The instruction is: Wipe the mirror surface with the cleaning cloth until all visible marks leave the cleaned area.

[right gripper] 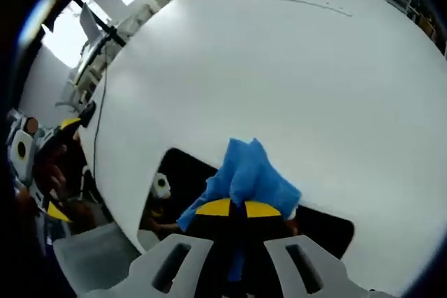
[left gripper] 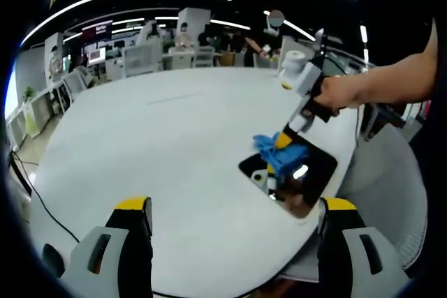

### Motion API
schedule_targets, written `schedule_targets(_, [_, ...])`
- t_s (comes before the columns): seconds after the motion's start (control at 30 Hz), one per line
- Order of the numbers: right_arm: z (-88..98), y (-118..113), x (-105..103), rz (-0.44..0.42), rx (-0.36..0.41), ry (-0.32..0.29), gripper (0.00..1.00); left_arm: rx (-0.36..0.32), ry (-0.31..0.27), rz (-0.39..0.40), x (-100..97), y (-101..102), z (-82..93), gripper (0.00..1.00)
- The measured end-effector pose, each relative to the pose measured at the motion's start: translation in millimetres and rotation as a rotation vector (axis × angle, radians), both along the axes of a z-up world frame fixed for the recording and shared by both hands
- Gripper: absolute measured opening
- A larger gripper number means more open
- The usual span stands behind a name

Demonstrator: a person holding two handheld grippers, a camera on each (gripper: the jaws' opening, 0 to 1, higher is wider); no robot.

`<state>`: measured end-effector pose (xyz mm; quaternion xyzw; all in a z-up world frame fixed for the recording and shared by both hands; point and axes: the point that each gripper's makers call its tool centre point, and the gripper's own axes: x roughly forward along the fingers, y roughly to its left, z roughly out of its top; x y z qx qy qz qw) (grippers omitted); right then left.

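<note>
As R claw (right gripper: 236,209) grips, cloth (right gripper: 248,172) protrudes.

mirror (right gripper: 174,172) — partly under cloth (right gripper: 248,176)

I see the mirror (left gripper: 311,172) lying flat near the edge of the round white table (left gripper: 160,144), a dark rectangular pane with rounded corners, its glass reflecting a bright ceiling light and parts of the gripper above it. In my right gripper view the mirror (right gripper: 178,179) runs dark under the cloth. The blue cleaning cloth (right gripper: 248,176) is bunched into soft folds and pressed on the mirror's far side, partly overhanging onto the table. From the left gripper view the cloth (left gripper: 279,151) sits crumpled on the glass.
</note>
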<state>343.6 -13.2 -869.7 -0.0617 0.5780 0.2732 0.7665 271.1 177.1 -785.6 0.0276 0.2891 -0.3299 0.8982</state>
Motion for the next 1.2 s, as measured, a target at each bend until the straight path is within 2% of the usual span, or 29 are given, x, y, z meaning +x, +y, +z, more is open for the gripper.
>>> schedule_targets(0.1, [-0.4,0.1,1.8,-0.026,-0.016,0.001,0.0,-0.002,-0.002,0.0,-0.2,-2.5,0.8,0.99])
schedule_targets(0.13, [0.1,2.0,4.7,-0.028,-0.014,-0.017,0.0,-0.002,-0.002,-0.001,-0.4,-3.3,1.3,0.99])
schedule_targets(0.17, [-0.2,1.5,13.0,0.007,-0.025,-0.066,0.0,-0.001,-0.004,-0.002,-0.5,-3.9,1.9,0.99])
schedule_targets(0.2, [0.0,1.6,8.3,-0.041,-0.037,-0.006,0.0,-0.004,-0.004,-0.002,-0.8,-4.7,2.8,0.99])
schedule_targets(0.23, [1.1,3.8,9.8,-0.021,-0.038,-0.004,0.0,-0.007,-0.004,-0.003,-1.2,-5.2,3.2,0.99])
schedule_targets(0.27, [0.7,7.7,10.8,0.035,-0.039,-0.002,0.0,-0.005,-0.004,-0.004,-1.9,-5.4,2.9,0.99])
schedule_targets(0.3, [0.2,4.9,11.5,0.031,-0.062,0.011,0.0,-0.002,-0.002,-0.005,-2.4,-5.1,2.1,0.99])
schedule_targets(0.33, [0.7,7.4,15.6,0.02,-0.045,-0.01,0.0,0.0,0.0,-0.003,-2.9,-4.7,1.3,0.99])
schedule_targets(0.43, [-0.2,5.8,13.5,-0.001,-0.03,-0.02,0.0,-0.003,0.0,0.004,-3.4,-3.6,2.3,0.99])
schedule_targets(0.57, [0.6,5.4,13.1,0.009,0.03,-0.1,0.0,0.004,0.004,0.003,-4.1,-2.9,0.8,0.99])
schedule_targets(0.67, [2.2,3.8,12.2,-0.035,0.079,-0.107,0.0,0.009,0.006,-0.009,-3.7,-6.3,0.8,0.99])
schedule_targets(0.73, [2.3,-5.3,11.6,-0.082,0.073,-0.087,0.0,0.009,0.001,-0.015,-1.2,-8.2,4.2,0.99])
schedule_targets(0.97, [2.6,-33.6,10.0,-0.091,0.055,-0.081,0.0,0.011,-0.006,-0.022,1.7,-11.5,5.5,0.99])
schedule_targets(1.2, [2.0,-45.1,10.9,-0.101,0.028,-0.087,0.0,0.017,-0.003,-0.032,-0.4,-14.0,4.4,0.99])
